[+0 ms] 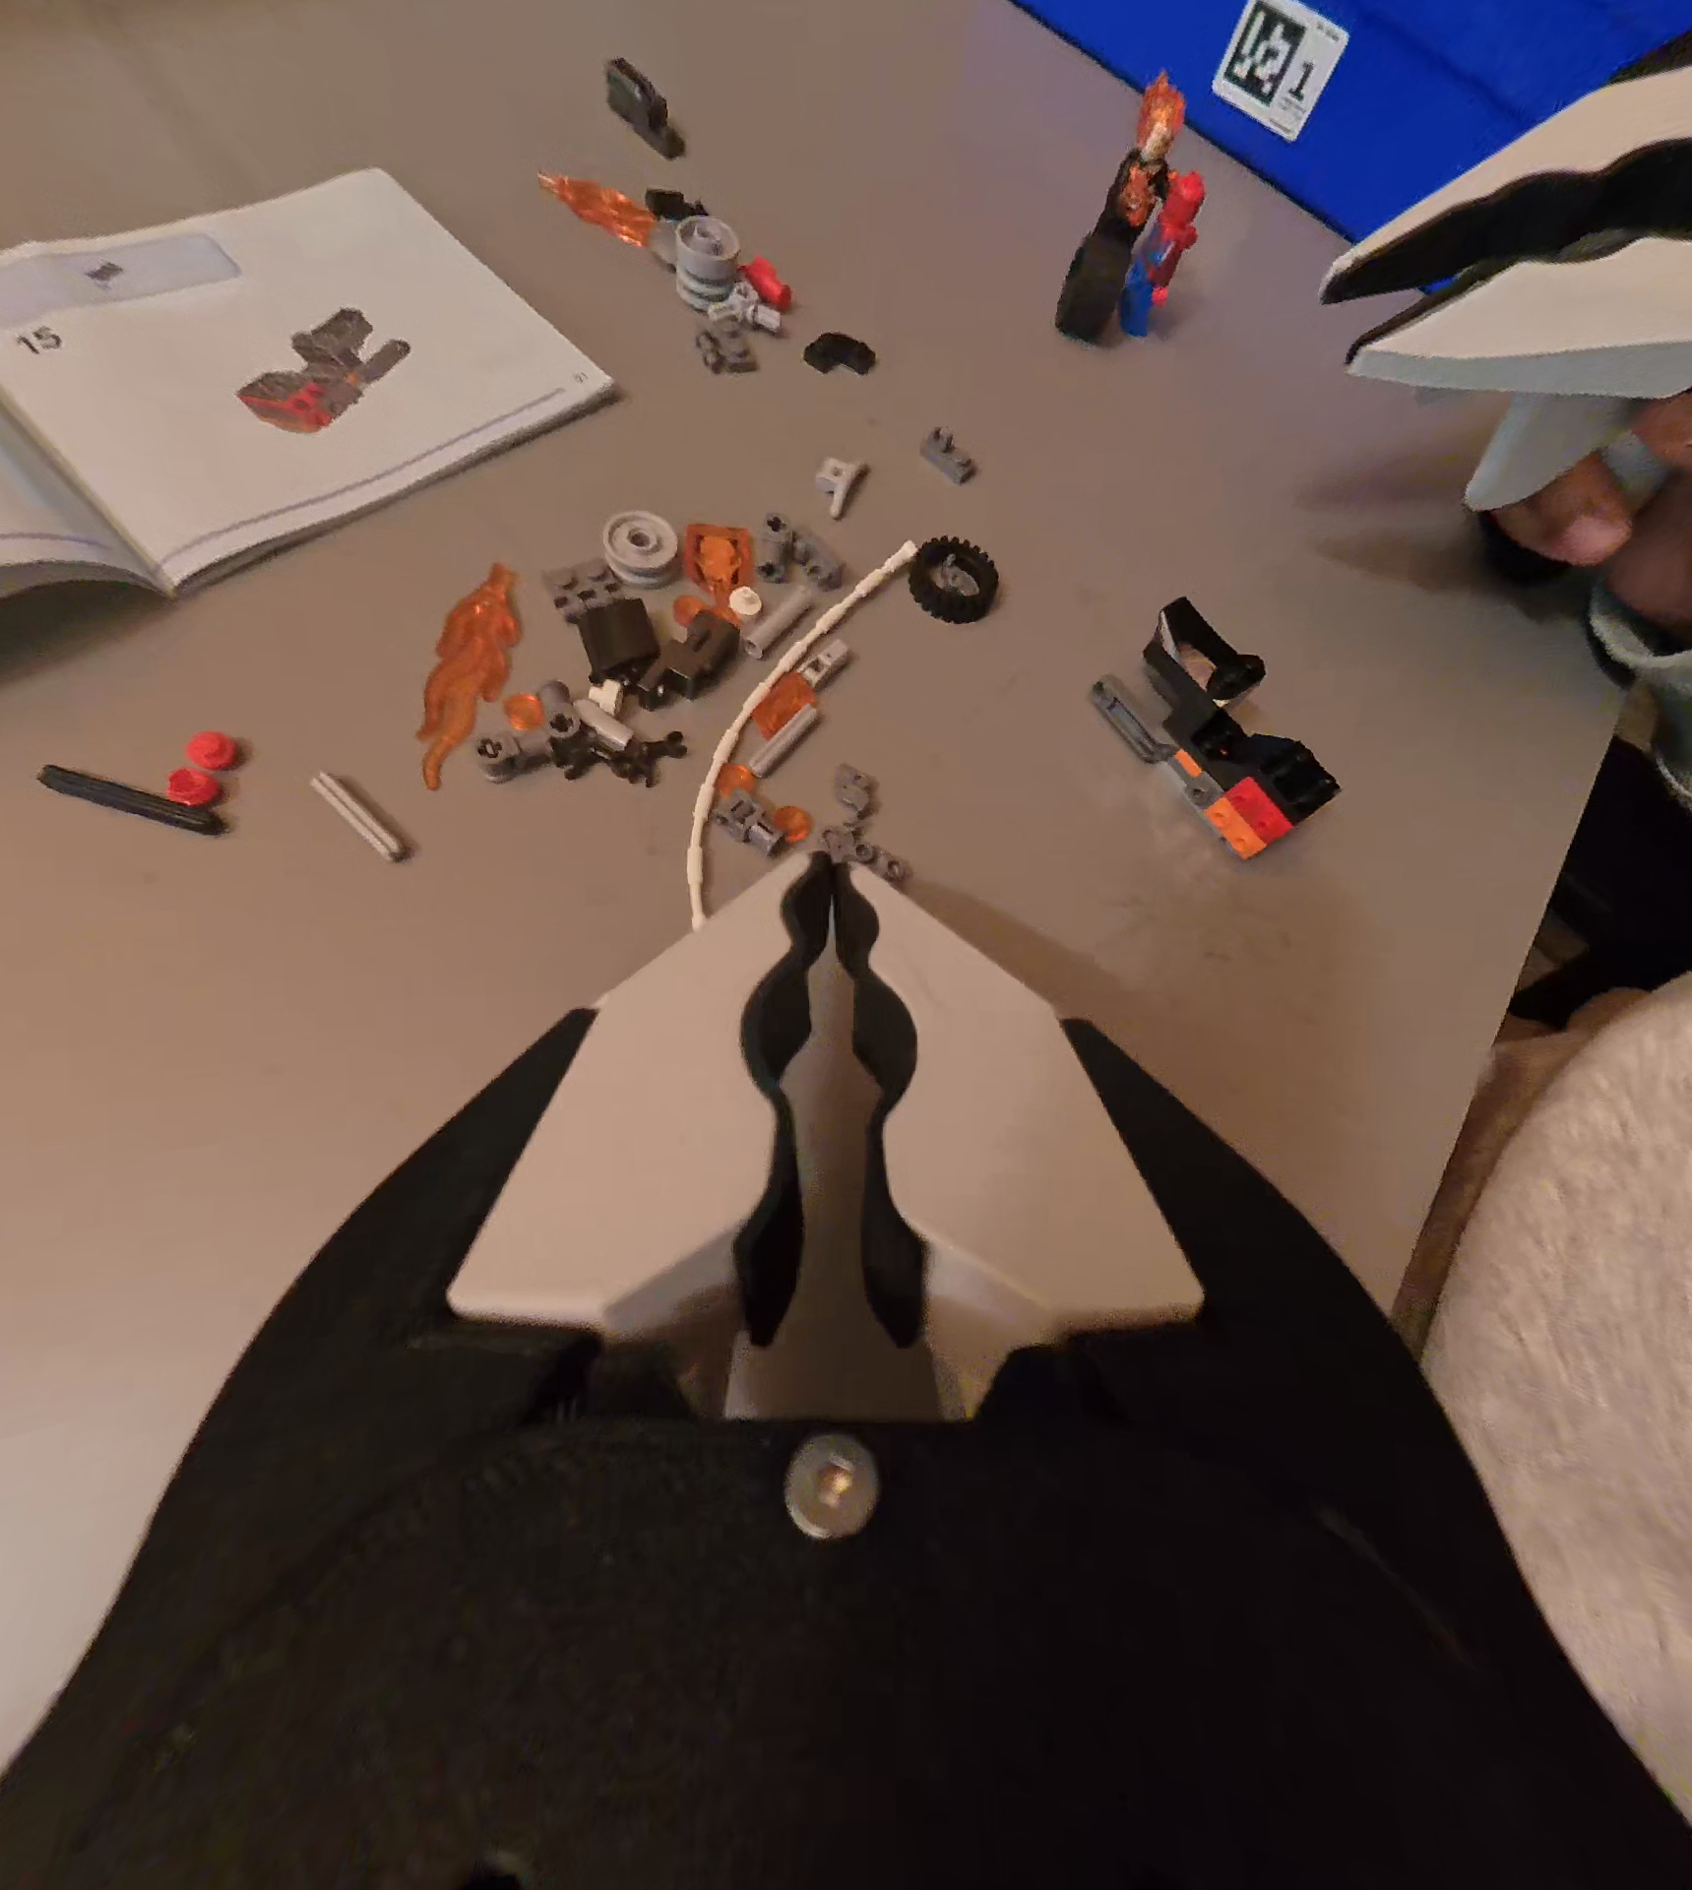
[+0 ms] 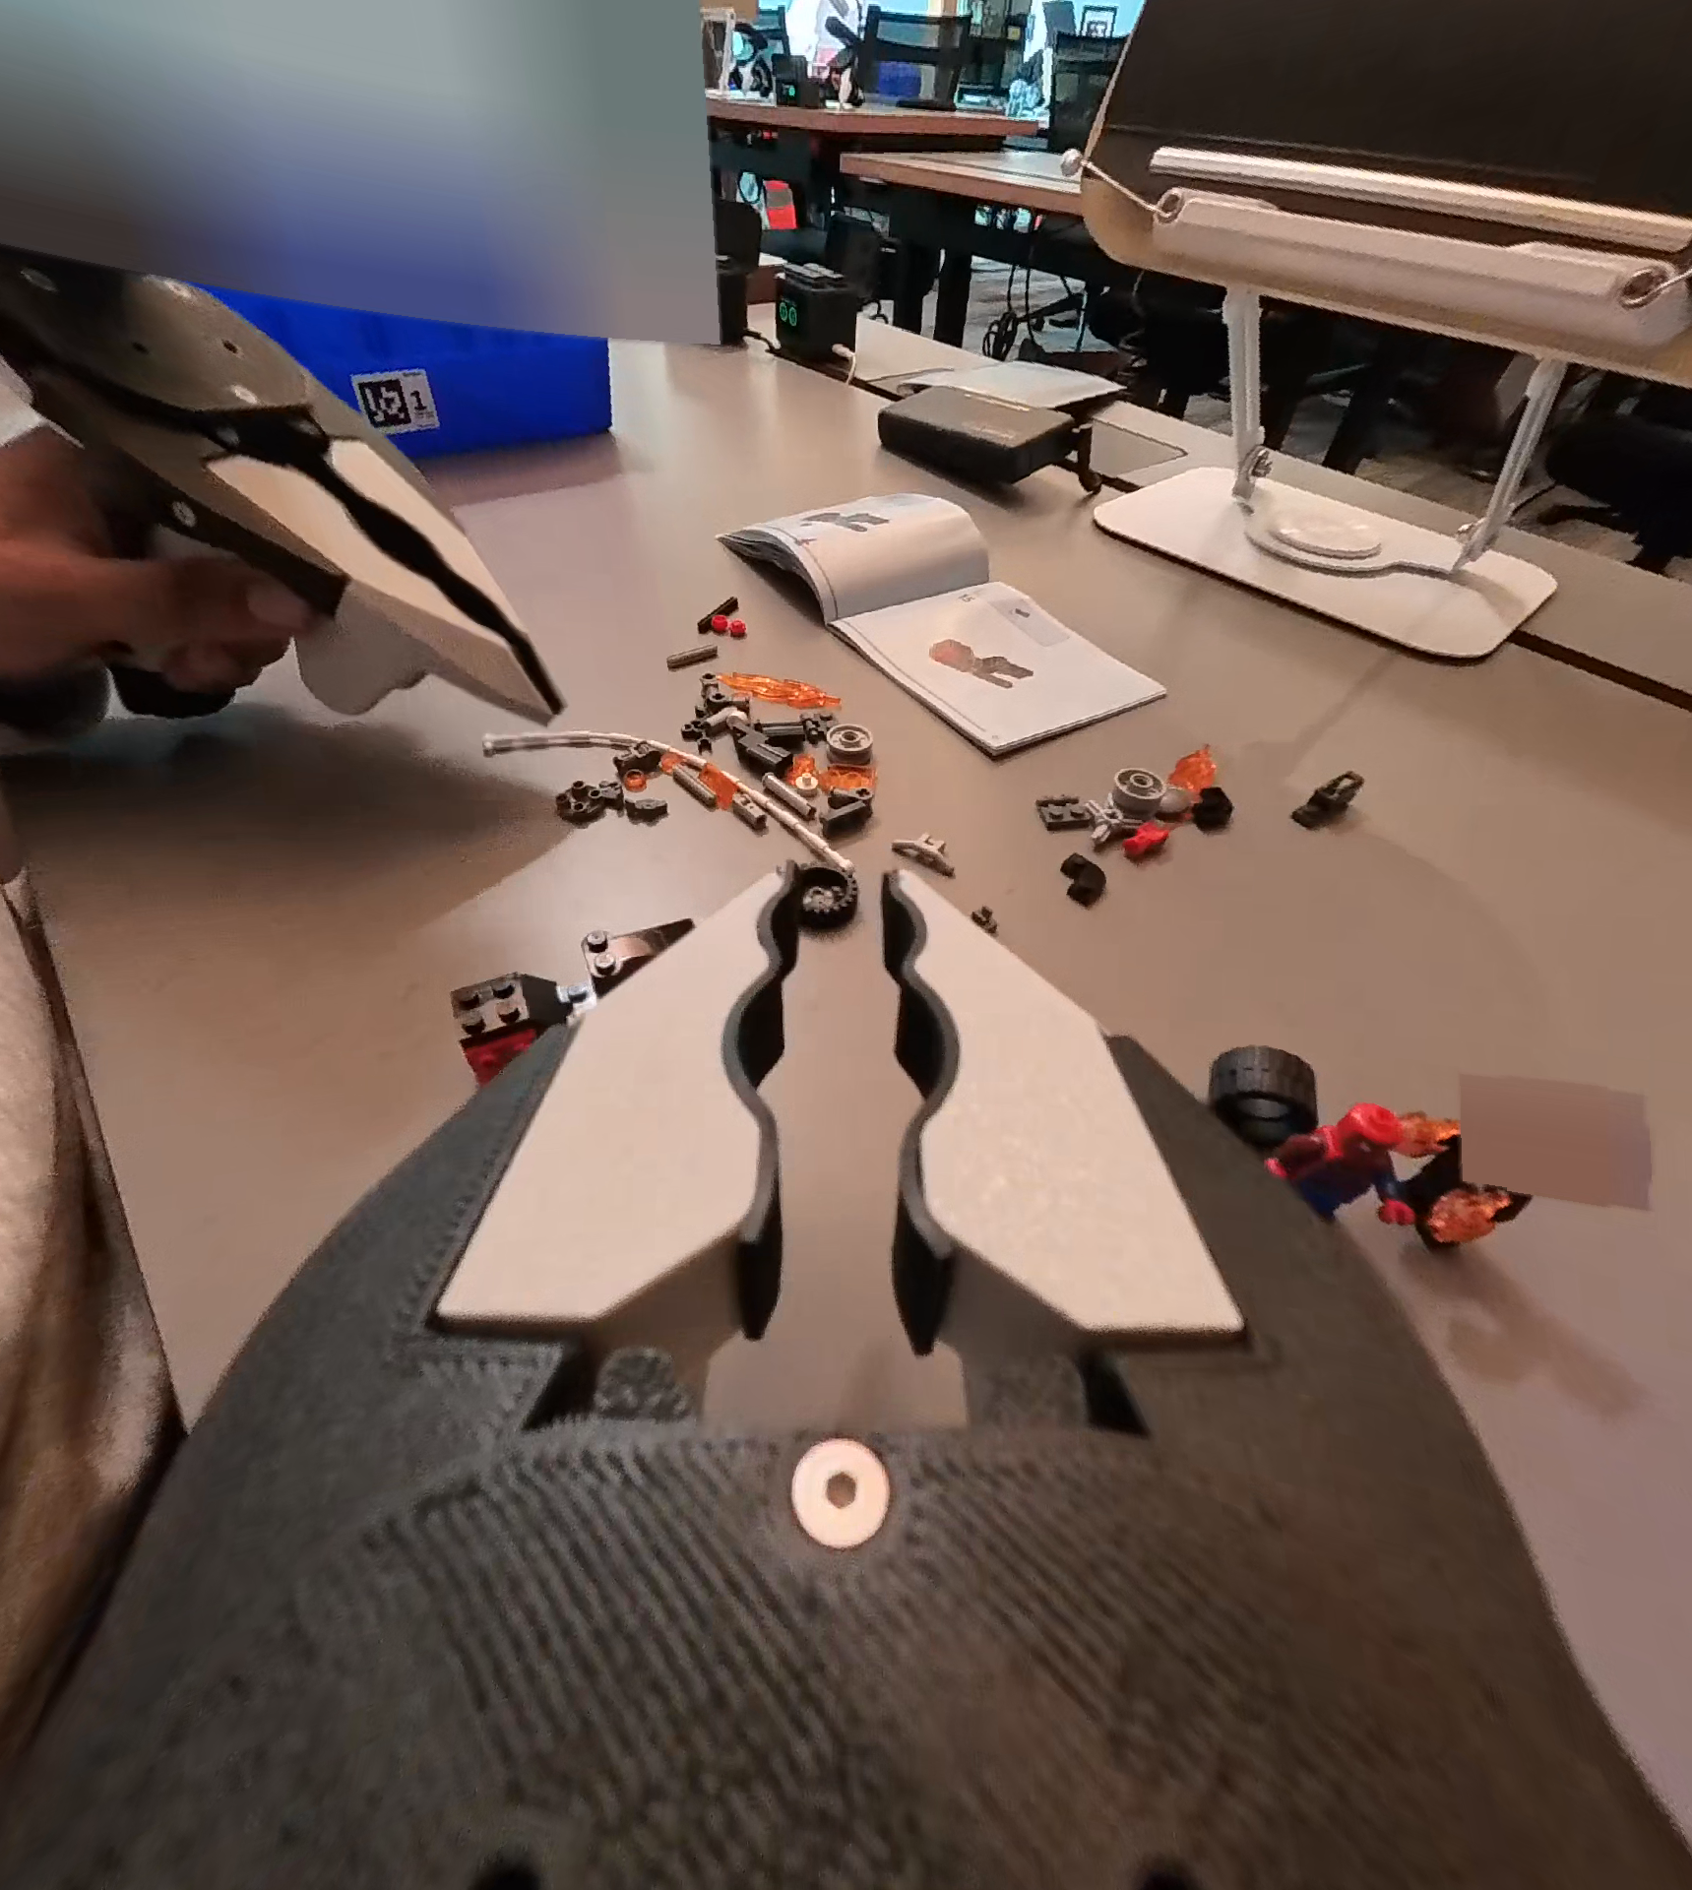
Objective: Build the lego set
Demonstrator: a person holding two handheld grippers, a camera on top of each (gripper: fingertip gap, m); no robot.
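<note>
My left gripper (image 1: 826, 869) is shut and empty, its tips just above a few small grey pieces (image 1: 857, 844) at the near end of the loose pile (image 1: 657, 634). It also shows in the right wrist view (image 2: 545, 704), held above the table. My right gripper (image 2: 833, 890) is open and empty, hovering over the table; a small black wheel (image 2: 826, 900) lies beyond its tips. The wheel (image 1: 954, 580) rests beside a white flexible hose (image 1: 790, 675). The part-built black, red and orange model (image 1: 1220, 736) sits near the table's right edge, left of my right gripper (image 2: 514, 1013).
The open instruction booklet (image 1: 259, 378) lies at the far left. A second cluster of pieces (image 1: 719, 266), two minifigures (image 1: 1153, 205) and a large black tyre (image 1: 1092, 276) stand farther off. A blue box (image 1: 1435, 82) is behind them. A monitor stand (image 2: 1332, 542) is at the back. The gap from one gripper's tips to the other's is roughly 15 cm. My right gripper's tips are some 9 cm from the small black wheel (image 2: 826, 900). The left camera catches it too, in the left wrist view (image 1: 970, 566).
</note>
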